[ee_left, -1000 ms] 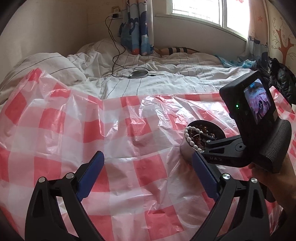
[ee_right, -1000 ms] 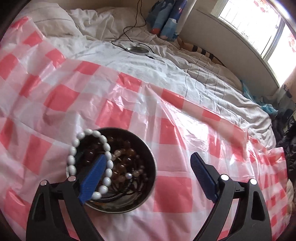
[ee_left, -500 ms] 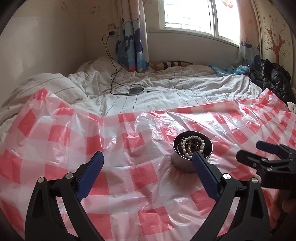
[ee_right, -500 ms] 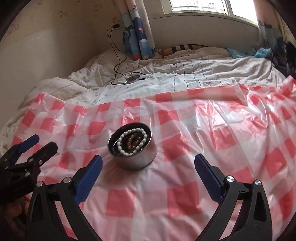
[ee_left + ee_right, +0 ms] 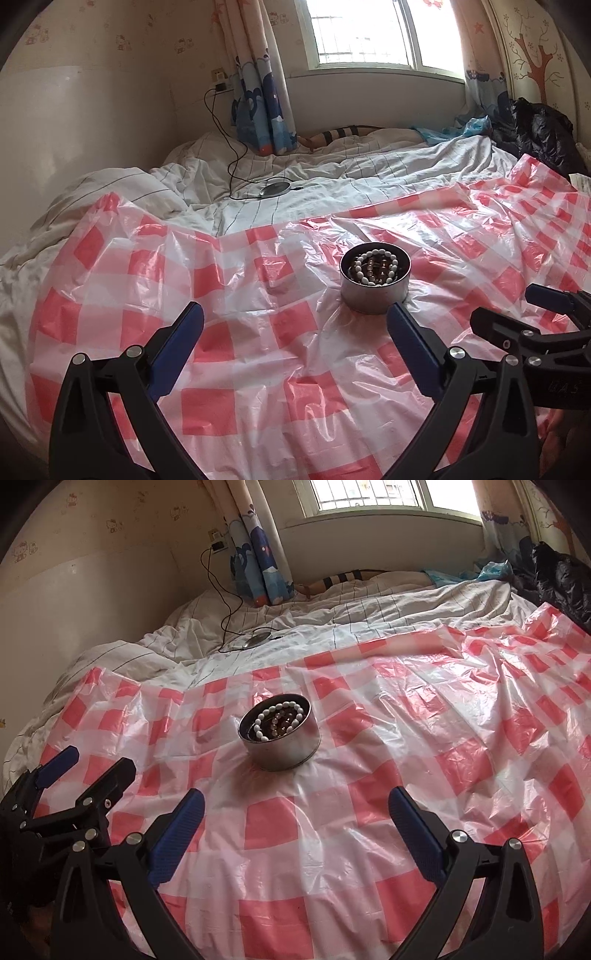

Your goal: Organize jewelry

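A round metal tin (image 5: 280, 738) of bead bracelets (image 5: 279, 720) is set on the checked plastic sheet (image 5: 406, 775); the left gripper (image 5: 295, 332) and right gripper (image 5: 295, 812) are held released, nothing grasped.

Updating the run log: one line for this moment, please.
left gripper: jaws open, empty | right gripper: jaws open, empty | white bead bracelet in metal tin

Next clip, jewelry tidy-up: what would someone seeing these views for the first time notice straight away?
First, the round metal tin standing alone in the middle of the red-and-white checked plastic sheet spread over the bed, with a white bead bracelet lying on top of darker beads inside. Next, the left gripper and the right gripper in the foreground, both open and empty, short of the tin.
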Available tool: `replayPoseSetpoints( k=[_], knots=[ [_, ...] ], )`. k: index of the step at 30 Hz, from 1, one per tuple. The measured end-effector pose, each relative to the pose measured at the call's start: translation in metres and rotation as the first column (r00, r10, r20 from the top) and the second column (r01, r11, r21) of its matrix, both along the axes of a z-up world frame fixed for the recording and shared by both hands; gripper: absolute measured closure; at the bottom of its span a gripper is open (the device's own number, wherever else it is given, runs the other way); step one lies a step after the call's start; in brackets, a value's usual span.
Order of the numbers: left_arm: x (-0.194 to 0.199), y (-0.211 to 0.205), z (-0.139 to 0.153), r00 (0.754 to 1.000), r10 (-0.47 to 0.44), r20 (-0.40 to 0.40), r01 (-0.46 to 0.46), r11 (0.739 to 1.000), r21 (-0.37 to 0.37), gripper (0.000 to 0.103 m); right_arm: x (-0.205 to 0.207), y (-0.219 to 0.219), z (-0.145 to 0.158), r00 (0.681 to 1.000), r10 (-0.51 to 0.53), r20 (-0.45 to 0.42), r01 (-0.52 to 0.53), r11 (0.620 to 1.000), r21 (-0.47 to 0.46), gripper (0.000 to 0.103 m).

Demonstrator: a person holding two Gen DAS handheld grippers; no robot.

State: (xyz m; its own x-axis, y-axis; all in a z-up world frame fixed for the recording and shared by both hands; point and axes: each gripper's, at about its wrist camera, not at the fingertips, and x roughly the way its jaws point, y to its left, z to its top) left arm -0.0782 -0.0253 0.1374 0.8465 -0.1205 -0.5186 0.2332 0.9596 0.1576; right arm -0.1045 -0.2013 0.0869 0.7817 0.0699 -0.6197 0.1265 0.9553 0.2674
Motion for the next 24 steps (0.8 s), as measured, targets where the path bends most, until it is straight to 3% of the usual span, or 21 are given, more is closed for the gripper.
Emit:
replayPoseSetpoints(
  k=[12, 24],
  knots=[
    [0.003, 0.003, -0.001, 1.000, 0.003, -0.012, -0.003, 1.000, -0.026, 0.008, 0.004, -0.011, -0.005, 0.999, -0.039, -0.029, 0.039, 0.999, 0.004, 0.007],
    [0.023, 0.008, -0.016, 0.990, 0.022, -0.143, -0.032, 0.997, -0.068, 0.008, 0.006, -0.025, -0.011, 0.994, -0.091, -0.061, 0.093, 0.995, 0.042, 0.007]
  ],
)
